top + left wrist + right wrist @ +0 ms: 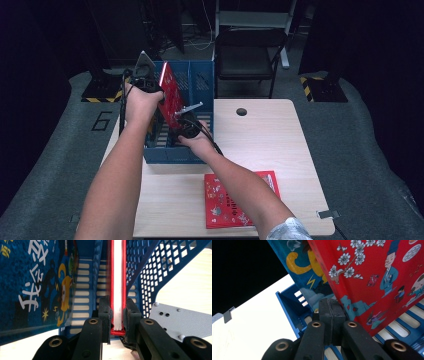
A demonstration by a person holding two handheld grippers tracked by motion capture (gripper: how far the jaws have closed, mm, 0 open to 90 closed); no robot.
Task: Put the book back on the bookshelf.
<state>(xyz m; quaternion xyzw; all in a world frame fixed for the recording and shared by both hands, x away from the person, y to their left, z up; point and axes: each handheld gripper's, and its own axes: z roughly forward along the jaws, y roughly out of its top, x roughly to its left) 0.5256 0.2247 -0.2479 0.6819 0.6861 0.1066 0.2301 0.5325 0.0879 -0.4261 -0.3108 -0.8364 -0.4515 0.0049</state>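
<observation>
Nearest us, a second red book [240,200] lies flat on the table [280,140]. Our left gripper [117,312] clamps the red book [171,92] upright in the blue rack [200,80]; our right gripper [332,308], jaws together, rests against its cover.

Bare forearms enter from six o'clock, a pale patterned sleeve [289,231] on the right; black, brass-riveted left gripper [117,312] and right gripper [331,315] trail black cables.
</observation>
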